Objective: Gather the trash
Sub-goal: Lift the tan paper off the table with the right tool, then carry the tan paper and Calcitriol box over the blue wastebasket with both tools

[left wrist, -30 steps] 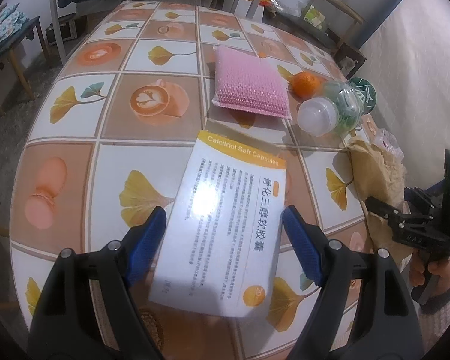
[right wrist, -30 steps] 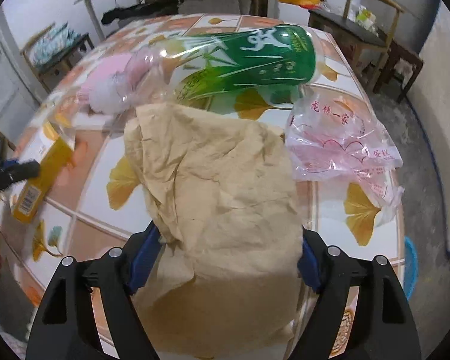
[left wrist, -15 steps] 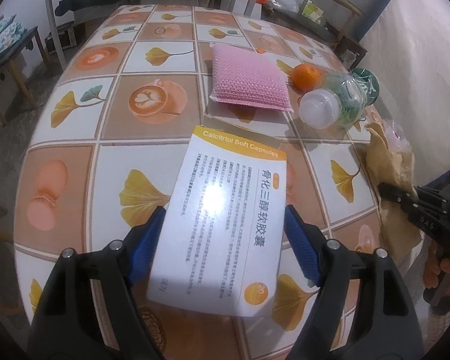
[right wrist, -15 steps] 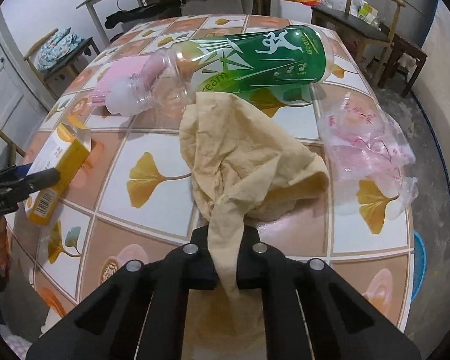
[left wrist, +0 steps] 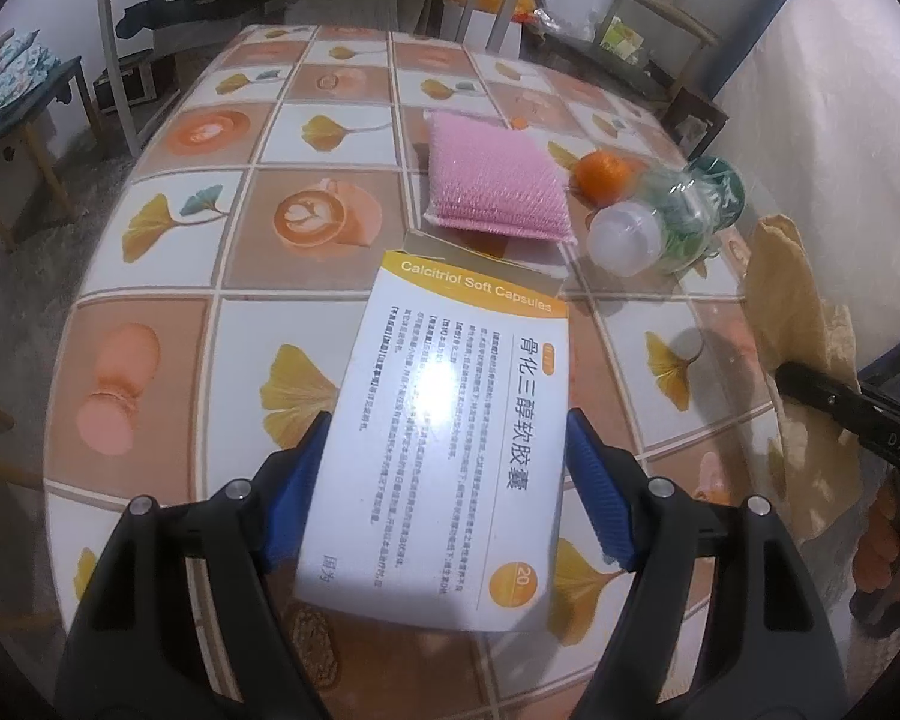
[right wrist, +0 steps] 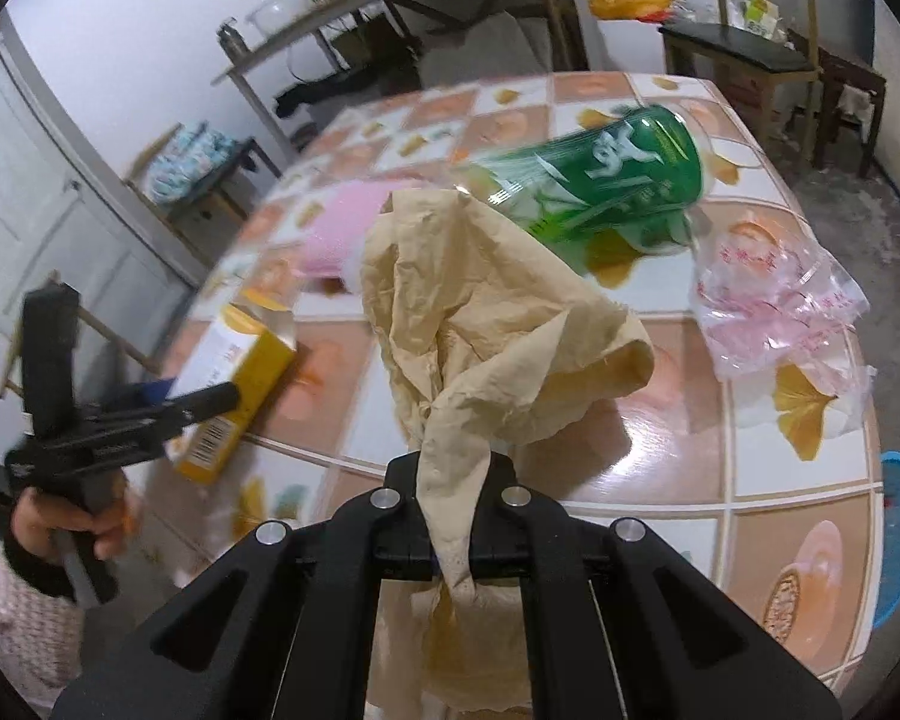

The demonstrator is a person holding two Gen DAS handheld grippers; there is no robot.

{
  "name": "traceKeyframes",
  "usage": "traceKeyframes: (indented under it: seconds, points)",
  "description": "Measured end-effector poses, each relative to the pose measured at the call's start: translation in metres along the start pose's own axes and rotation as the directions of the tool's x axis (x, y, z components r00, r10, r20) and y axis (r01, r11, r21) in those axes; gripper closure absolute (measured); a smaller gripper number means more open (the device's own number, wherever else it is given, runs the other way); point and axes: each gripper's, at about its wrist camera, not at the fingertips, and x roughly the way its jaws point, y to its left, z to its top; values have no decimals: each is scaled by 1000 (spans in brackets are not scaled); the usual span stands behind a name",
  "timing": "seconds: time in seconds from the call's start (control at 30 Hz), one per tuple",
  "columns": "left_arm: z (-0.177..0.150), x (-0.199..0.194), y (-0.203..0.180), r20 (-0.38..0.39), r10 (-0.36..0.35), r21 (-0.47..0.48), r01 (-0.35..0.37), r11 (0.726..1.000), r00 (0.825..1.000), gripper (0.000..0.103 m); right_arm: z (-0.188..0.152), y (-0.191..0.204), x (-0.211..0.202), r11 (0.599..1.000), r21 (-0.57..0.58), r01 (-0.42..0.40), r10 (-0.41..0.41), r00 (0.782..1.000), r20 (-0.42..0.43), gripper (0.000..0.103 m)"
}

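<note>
A: What does the right gripper (right wrist: pixel 450 516) have?

B: Its jaws are together, clamped on a crumpled tan paper (right wrist: pixel 486 324). The paper bunches up ahead of the jaws and a tail of it hangs below them. In the left view the same paper shows at the table's right edge, pinched by a black finger.

A: And the left gripper (left wrist: pixel 447 483)?

B: Its jaws stand apart, one blue pad (left wrist: pixel 294 480) on each side of a white and yellow box (left wrist: pixel 450 432). The left pad looks to be at the box's edge; the right pad sits just beside the other edge, and I cannot tell whether it touches. The box lies flat on the table (left wrist: pixel 168 360), its end flap open on the far side.

A: What else is on the table?

B: Beyond the box lies a pink sponge (left wrist: pixel 495 183). To its right sits an orange (left wrist: pixel 603 177), touching or nearly touching a clear bottle (left wrist: pixel 660 228) on its side, with a green label and a white cap turned toward the left camera. In the right view a clear plastic bag (right wrist: pixel 774 312) with pink print lies right of the paper, near the bottle's base.

A: Is the person visible?

B: A hand (right wrist: pixel 66 525) with a knitted cuff holds the left gripper's handle at the lower left of the right view.
</note>
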Motion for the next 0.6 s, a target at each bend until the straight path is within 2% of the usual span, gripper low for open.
traceKeyframes:
  seconds: [0.23, 0.6]
  points:
    - [8, -28, -12, 62, -17, 16, 16, 1000, 998, 31, 5, 9, -19, 999, -10, -54, 54, 997, 52, 98]
    - [19, -56, -50, 122, -69, 88, 58, 994, 990, 31, 3, 3, -59, 997, -1, -72, 71, 986, 151, 98]
